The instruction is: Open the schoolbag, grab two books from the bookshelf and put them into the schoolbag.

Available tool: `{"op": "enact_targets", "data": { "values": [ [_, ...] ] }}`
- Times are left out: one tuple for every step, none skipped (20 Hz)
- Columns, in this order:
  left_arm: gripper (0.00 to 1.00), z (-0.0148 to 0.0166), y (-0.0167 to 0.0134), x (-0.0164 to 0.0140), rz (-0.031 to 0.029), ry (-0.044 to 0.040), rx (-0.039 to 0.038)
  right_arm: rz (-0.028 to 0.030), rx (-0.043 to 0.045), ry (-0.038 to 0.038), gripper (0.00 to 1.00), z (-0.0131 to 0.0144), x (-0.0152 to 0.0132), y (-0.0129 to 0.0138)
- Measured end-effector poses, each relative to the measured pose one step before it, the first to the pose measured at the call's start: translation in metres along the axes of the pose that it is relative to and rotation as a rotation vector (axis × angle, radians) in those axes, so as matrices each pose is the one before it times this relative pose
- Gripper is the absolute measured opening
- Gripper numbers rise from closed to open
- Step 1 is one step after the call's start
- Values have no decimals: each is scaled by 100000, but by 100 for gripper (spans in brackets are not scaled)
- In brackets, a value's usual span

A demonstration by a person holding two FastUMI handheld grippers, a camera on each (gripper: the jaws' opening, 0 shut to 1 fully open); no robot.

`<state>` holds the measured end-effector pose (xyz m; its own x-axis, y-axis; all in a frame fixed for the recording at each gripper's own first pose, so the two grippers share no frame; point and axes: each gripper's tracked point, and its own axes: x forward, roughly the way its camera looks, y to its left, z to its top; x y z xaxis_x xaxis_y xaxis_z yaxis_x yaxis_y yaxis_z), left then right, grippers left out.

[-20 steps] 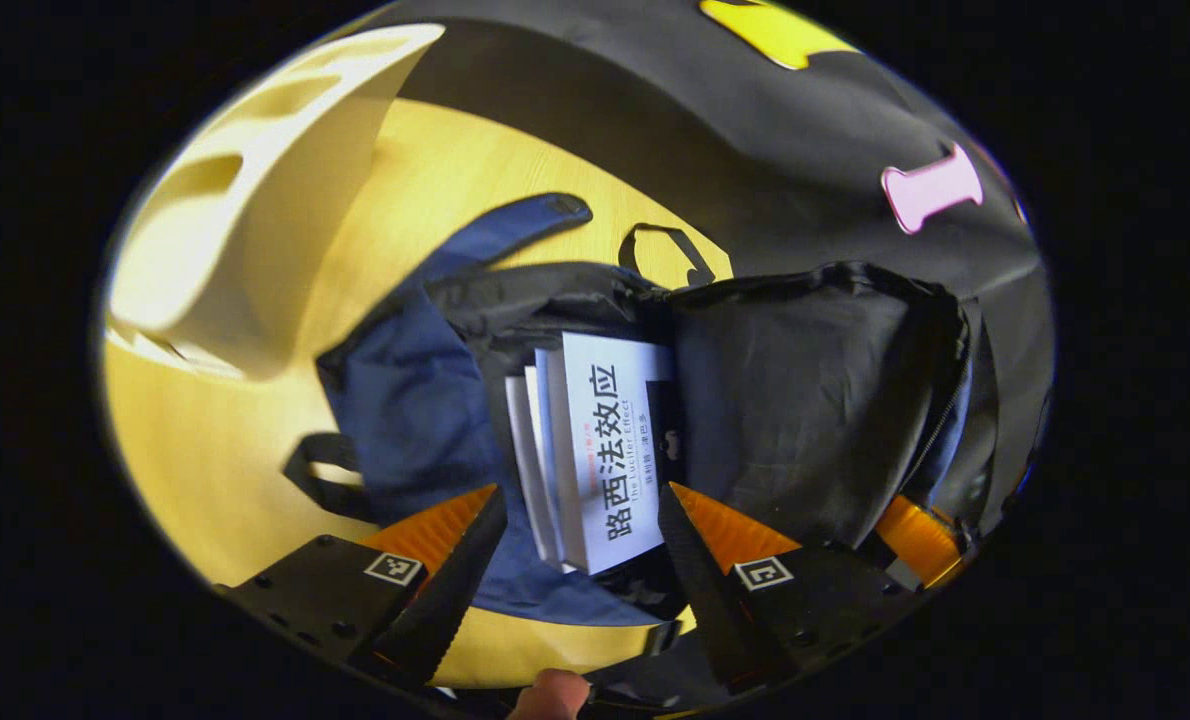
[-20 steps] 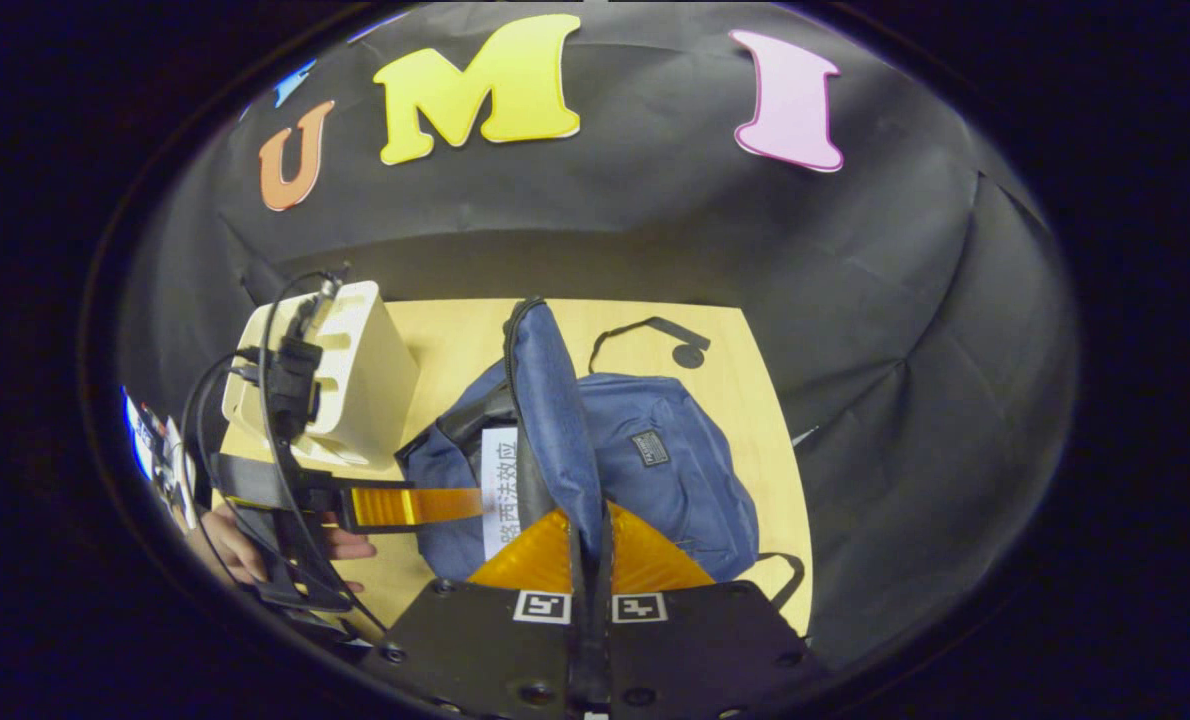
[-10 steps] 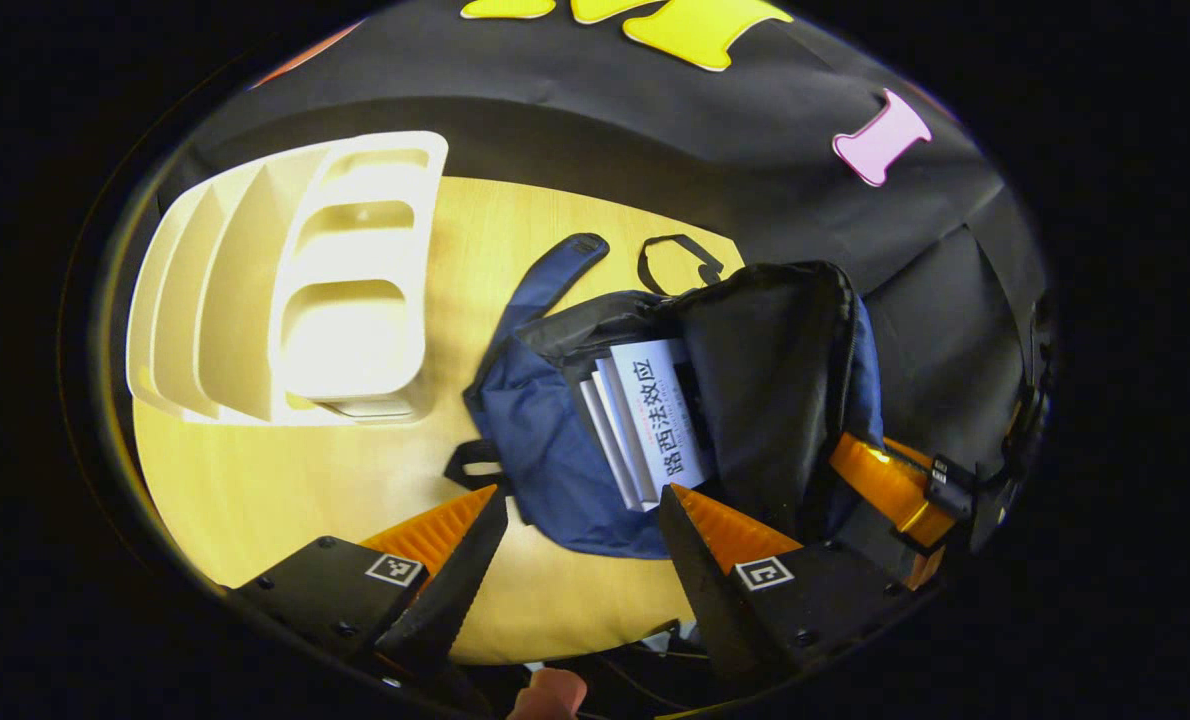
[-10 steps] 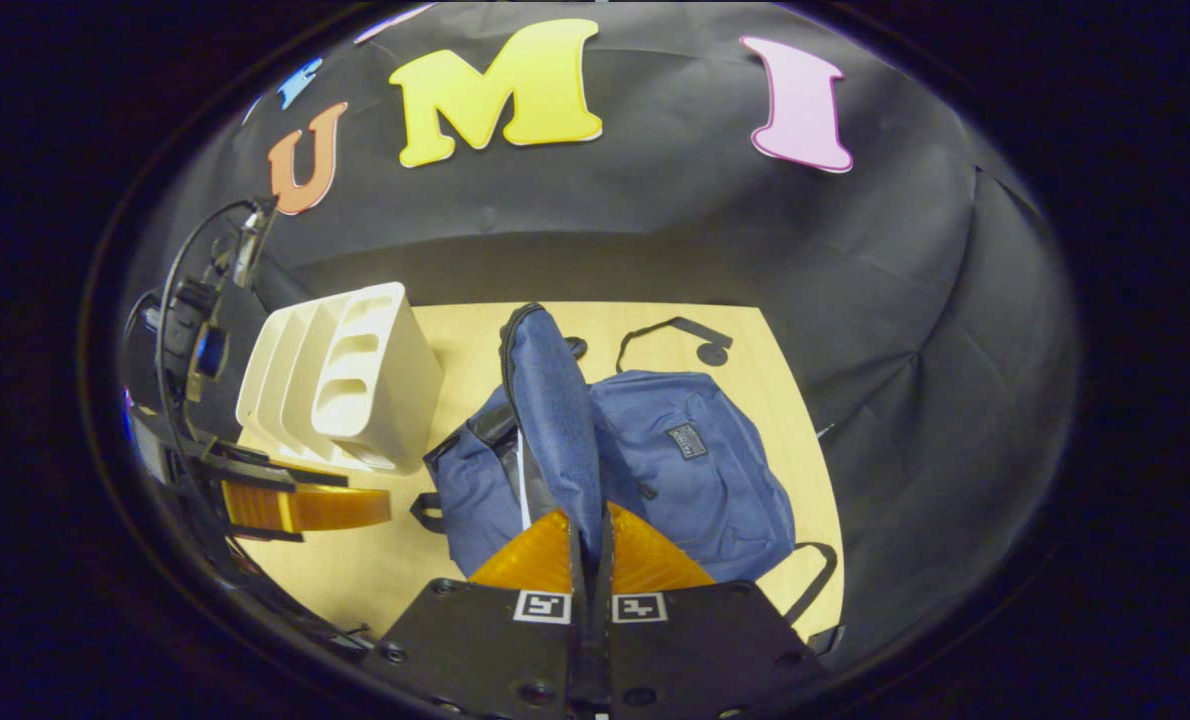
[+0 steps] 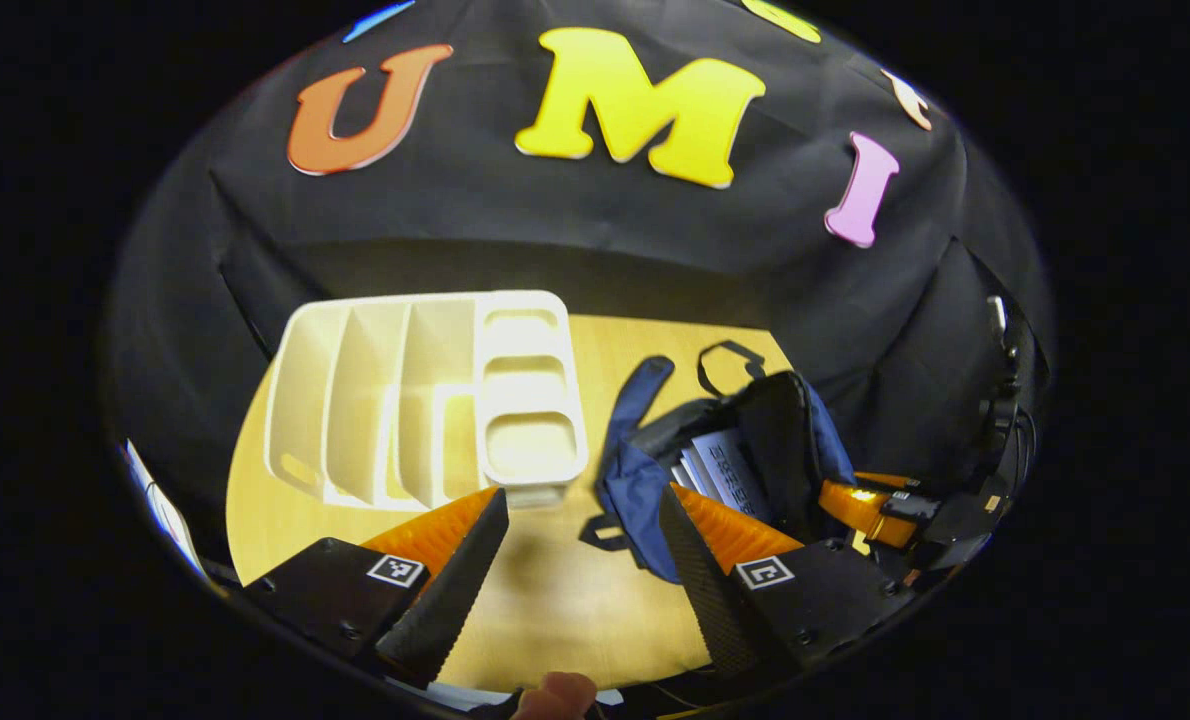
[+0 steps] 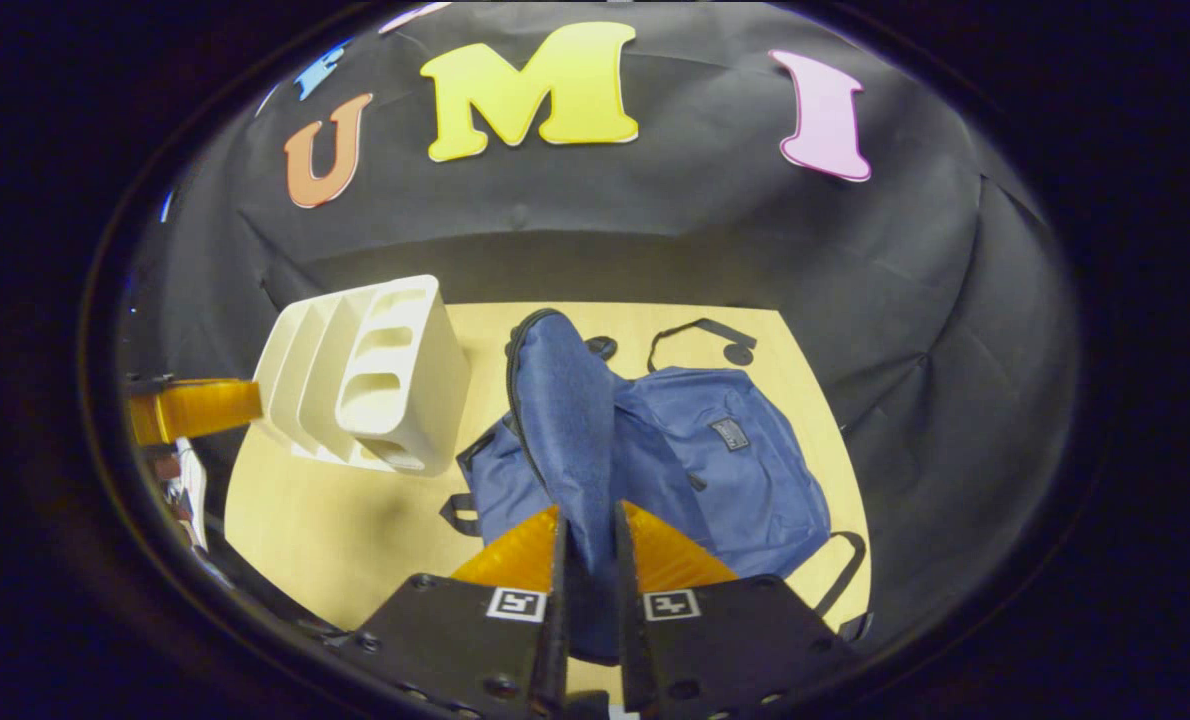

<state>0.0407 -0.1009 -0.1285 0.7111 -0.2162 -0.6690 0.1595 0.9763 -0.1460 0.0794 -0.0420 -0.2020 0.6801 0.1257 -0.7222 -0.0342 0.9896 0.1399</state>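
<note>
Wooden table [image 5: 555,610] under everything, its near edge cut off behind both grippers. White bookshelf [image 5: 425,400] on the left, slots bare. Blue schoolbag [image 6: 715,470] lying just right of the shelf, flap [image 6: 555,420] lifted. Two books [image 5: 720,470] inside the bag's mouth — seen from the left gripper view, hidden behind the flap in the right gripper view. Left gripper [image 5: 580,520] now pulled well back from the bag, jaws wide apart, holding nothing. Right gripper [image 6: 587,530] pinching the flap — jaws slightly wider than before.
</note>
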Motion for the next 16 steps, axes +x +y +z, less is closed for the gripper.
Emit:
{"op": "enact_targets", "data": {
  "values": [
    [97, 1298, 1082, -1053, 2286, -6094, 1400, 291, 1231, 4, 25, -79, -45, 306],
    [97, 1637, 1234, -1048, 1698, -6072, 1672, 457, 1134, -75, 33, 49, -84, 464],
    [96, 1761, 955, -1043, 1765, -5787, 1308, 247, 566, -355, 37, 26, -228, 318],
    [96, 1282, 372, -184, 1772, -5063, 597, -647, 395, -546, 40, 128, -269, 152],
    [97, 840, 146, -504, 928, -3895, -352, 790, 1064, -1136, 40, 268, -440, 554],
    [98, 733, 185, -193, 476, -3472, -1493, 590, 817, -1907, 52, 593, -529, 458],
    [98, 441, 103, -188, 239, -2574, -1629, 482, 293, -2353, 60, 753, -544, 463],
    [98, 554, 49, -155, 333, -3533, -1182, 776, 407, -3294, 68, 1069, -740, 530],
    [98, 794, 21, -215, 676, -3657, -120, 727, 236, -4865, 74, 1438, -715, 561],
    [98, 991, 87, 59, 893, -4012, 666, -62, -96, -5928, 84, 1758, -796, 519],
    [99, 980, 20, -146, 841, -4084, 1187, 258, -172, -6577, 94, 1995, -887, 486],
    [98, 1301, 97, -248, 550, -4421, 1109, -373, -688, -6852, 99, 2274, -1088, 616],
    [98, 1228, 9, -371, 744, -4485, 1138, -659, -1005, -7073, 99, 2172, -708, 459],
    [98, 1533, 619, -91, 828, -4375, 1043, -276, -937, -7479, 97, 2391, -863, 551],
    [98, 1297, 297, 28, 1182, -3991, 917, -441, -802, -7607, 97, 2197, -925, 528],
    [98, 1461, -168, -573, 902, -3885, 927, -383, -333, -7853, 97, 2418, -811, 484]
  ]
}}
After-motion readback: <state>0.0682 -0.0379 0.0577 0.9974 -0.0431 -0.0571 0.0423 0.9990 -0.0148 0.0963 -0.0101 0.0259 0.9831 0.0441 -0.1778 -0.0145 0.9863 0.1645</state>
